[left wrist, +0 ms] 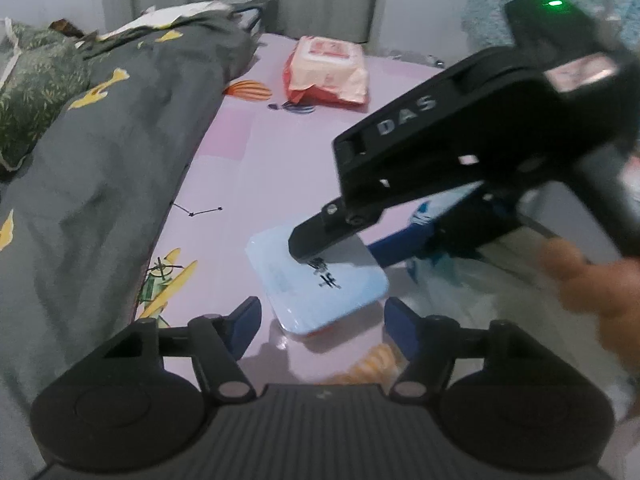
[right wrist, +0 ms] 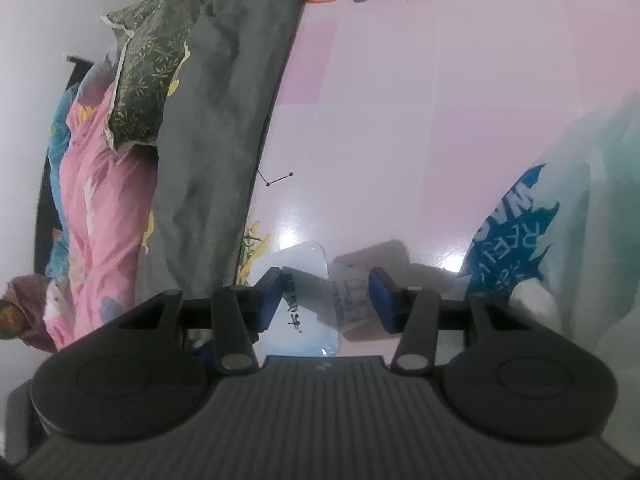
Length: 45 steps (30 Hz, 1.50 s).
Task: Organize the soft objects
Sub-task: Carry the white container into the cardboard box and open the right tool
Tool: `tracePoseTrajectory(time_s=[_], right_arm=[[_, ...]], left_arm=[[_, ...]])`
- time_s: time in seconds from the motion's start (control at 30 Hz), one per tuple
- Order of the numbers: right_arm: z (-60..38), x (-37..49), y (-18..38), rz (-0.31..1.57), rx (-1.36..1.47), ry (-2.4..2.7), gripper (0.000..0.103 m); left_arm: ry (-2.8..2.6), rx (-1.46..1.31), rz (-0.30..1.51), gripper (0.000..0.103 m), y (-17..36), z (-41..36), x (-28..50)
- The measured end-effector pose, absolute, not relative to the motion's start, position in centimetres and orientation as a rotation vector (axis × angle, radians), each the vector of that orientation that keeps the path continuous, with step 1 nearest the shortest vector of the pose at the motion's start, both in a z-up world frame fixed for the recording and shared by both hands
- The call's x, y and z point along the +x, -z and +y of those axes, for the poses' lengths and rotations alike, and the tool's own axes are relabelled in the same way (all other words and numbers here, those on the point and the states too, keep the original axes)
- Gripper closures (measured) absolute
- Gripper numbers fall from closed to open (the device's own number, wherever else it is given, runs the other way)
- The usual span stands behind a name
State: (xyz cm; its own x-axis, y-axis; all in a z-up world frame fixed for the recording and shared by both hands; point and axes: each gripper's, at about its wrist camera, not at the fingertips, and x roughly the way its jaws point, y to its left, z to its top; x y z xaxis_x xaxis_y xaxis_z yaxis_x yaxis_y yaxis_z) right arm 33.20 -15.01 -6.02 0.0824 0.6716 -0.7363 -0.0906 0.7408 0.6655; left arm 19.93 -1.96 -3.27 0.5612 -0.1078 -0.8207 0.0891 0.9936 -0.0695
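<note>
Centrally on the glossy pink cartoon-print mat [left wrist: 280,168] lies a pale blue wipes pack [left wrist: 340,292] with black lettering, flat, toward six o'clock in the left wrist view. Its near edge sits between the left gripper [left wrist: 320,326], whose blue pads are spread and do not touch it. The right gripper [left wrist: 352,256] reaches in from three o'clock, held by a hand [left wrist: 592,280]. One finger tip rests on the pack's top and the other blue finger runs beside its far edge, but whether the pack is pinched I cannot tell. Seen from the right wrist camera, the pack [right wrist: 308,320] fills the gap between its pads. An orange wipes pack [left wrist: 326,70] lies well apart at twelve o'clock. At nine o'clock a grey quilt [left wrist: 120,140] borders the mat. A white plastic bag with blue print [right wrist: 560,240] stands at three o'clock.
</note>
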Motion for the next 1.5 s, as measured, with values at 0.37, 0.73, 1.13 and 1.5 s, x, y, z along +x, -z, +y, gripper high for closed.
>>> tracePoseTrajectory(time_s=[0.37, 0.73, 1.13, 1.5], right_arm=[[-14.6, 32.5, 5.2, 1.345, 0.496, -0.641, 0.07], [-15.9, 29.8, 1.1, 1.249, 0.495, -0.672, 0.071], [-28.7, 22.3, -9.0, 0.987, 0.597, -0.59, 0.071], [-46.7, 13.2, -9.7, 0.949, 0.712, -0.295, 0.067]], left_arm=[[0.079, -0.054, 0.95, 0.055, 3.4, -1.7, 20.2], [0.107, -0.053, 0.861, 0.055, -1.1, -2.3, 17.6], [0.34, 0.069, 0.675, 0.055, -9.5, -13.2, 13.7], [0.674, 0.164, 0.784, 0.053, -8.8, -28.5, 11.7]])
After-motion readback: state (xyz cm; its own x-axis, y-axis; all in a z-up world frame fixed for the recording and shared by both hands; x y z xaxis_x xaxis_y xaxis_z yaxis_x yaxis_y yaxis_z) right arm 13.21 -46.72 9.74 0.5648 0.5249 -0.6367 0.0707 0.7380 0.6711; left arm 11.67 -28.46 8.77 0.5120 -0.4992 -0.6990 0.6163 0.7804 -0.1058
